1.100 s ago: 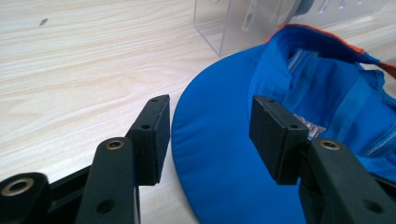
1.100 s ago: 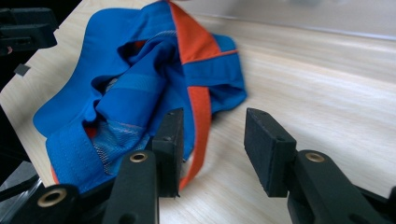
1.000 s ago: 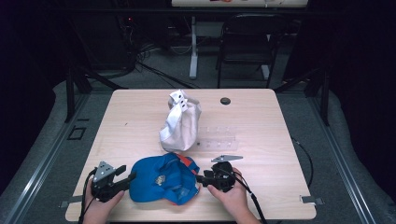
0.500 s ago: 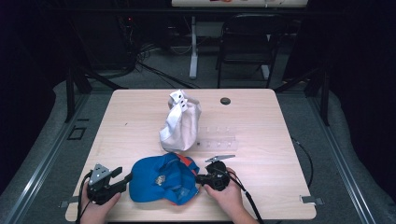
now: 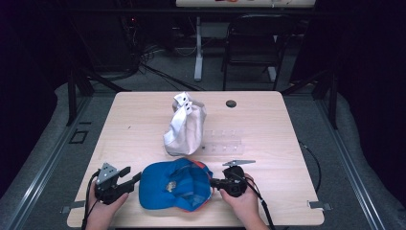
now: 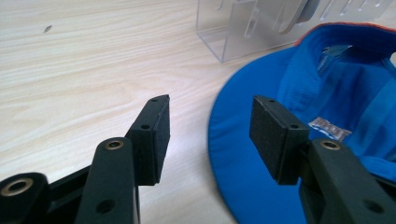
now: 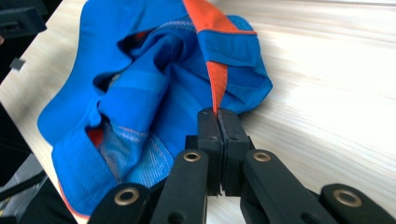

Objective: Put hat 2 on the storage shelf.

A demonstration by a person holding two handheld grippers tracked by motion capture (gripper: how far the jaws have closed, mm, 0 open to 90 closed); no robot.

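A blue cap (image 5: 174,184) with orange trim lies upside down near the table's front edge. My right gripper (image 5: 213,183) is at its right side, shut on the cap's orange-edged back rim (image 7: 215,81); in the right gripper view my right gripper (image 7: 218,114) has its jaws pressed together on that cloth. My left gripper (image 5: 134,176) is at the cap's left and stands open. In the left gripper view my left gripper (image 6: 210,121) hovers at the edge of the blue brim (image 6: 243,182), and nothing is pinched between the pads.
A white cap (image 5: 184,127) stands propped on a clear plastic stand (image 5: 222,141) mid-table; the clear stand (image 6: 243,28) lies just beyond the brim. A small black disc (image 5: 231,103) sits at the back. The light wooden table (image 5: 287,143) has bare room left and right.
The left gripper drew back a little toward the left, then came in again toward the brim. The right gripper stayed at the cap's right side, shifting only slightly.
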